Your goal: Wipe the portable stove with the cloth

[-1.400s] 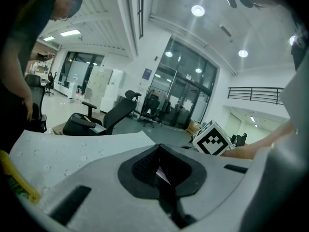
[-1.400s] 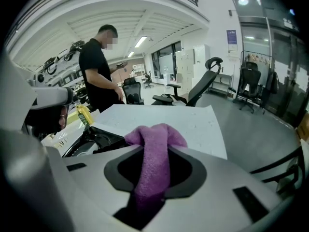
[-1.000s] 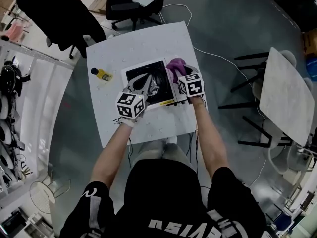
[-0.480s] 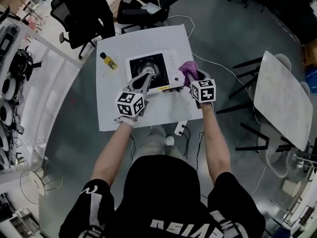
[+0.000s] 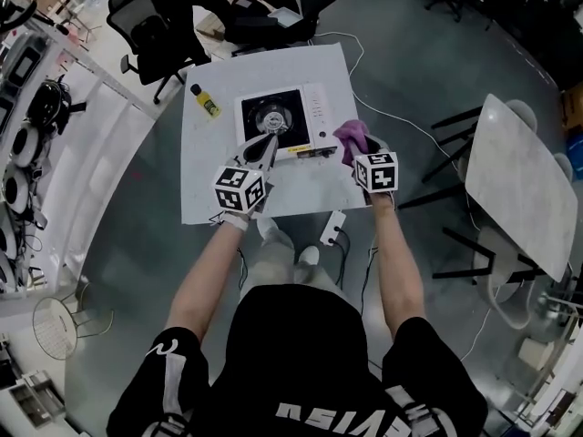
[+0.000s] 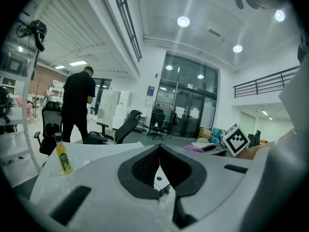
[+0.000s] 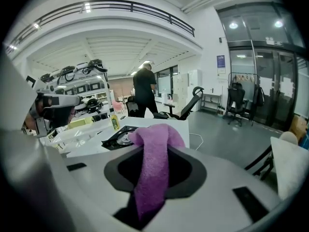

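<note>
right gripper (image 5: 357, 149) clamped on cloth (image 5: 350, 136) | stove (image 5: 273, 116) near, ahead-left of it, long side across | left gripper (image 5: 265, 144) closed, empty, over stove's front edge

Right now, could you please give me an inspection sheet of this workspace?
Surface: white table on a grey floor.
Job's things: portable stove on the table; purple cloth beside its right side, held.
Clutter: small yellow bottle left of the stove.
Grippers: left tongs shut, empty, at the stove's near side; right tongs shut on the cloth.
Cables: power strip and white cable on the floor.
Surroundings: office chairs, person in black, second table.
</note>
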Action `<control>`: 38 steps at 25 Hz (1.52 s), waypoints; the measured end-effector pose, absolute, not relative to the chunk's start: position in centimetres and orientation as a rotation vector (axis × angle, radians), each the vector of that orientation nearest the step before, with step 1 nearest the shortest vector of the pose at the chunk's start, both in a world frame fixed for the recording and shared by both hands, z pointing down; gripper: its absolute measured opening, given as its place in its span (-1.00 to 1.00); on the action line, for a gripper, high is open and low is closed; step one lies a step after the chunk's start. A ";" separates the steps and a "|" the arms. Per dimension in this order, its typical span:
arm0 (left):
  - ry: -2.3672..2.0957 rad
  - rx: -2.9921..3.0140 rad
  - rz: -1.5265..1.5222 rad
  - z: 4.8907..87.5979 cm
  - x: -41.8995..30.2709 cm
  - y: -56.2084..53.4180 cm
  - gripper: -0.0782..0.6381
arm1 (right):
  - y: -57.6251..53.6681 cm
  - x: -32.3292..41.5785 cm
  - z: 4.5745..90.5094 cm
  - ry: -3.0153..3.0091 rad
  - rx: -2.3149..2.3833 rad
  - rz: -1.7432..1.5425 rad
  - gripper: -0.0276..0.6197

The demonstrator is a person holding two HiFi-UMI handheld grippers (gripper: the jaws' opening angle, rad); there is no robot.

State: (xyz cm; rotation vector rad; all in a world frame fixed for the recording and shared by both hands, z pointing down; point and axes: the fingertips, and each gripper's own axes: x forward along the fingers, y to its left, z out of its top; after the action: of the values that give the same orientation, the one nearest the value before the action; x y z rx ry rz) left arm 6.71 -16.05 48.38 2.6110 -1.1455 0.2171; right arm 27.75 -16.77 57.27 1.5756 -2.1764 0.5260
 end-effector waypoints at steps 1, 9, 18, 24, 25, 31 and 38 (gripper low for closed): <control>-1.148 2.608 0.222 48.5 6.7 -15.9 -0.76 | -16.6 27.7 57.7 -2.174 1.569 0.533 -0.60; -1.151 2.597 0.259 50.7 7.2 -15.3 -0.76 | -15.9 27.8 60.6 -2.168 1.527 0.575 -0.60; -1.133 2.586 0.255 56.0 7.0 -16.6 -0.76 | -17.4 26.3 66.4 -2.152 1.477 0.584 -0.60; -1.121 2.562 0.272 59.2 5.9 -16.9 -0.76 | -18.1 25.0 69.3 -2.133 1.456 0.599 -0.60; -1.121 2.558 0.275 59.6 5.6 -17.0 -0.76 | -18.2 24.6 69.6 -2.132 1.451 0.602 -0.60; -1.137 2.544 0.265 60.6 3.4 -17.7 -0.76 | -18.6 22.1 71.0 -2.136 1.414 0.603 -0.60; -1.135 2.541 0.255 60.7 0.5 -18.2 -0.76 | -18.0 18.2 71.3 -2.139 1.389 0.608 -0.60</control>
State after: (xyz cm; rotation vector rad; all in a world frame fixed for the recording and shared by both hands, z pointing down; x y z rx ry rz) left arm 0.52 -18.23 60.66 2.5410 -1.1351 0.2551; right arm 18.23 -18.02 71.25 1.3892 -2.1391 0.6082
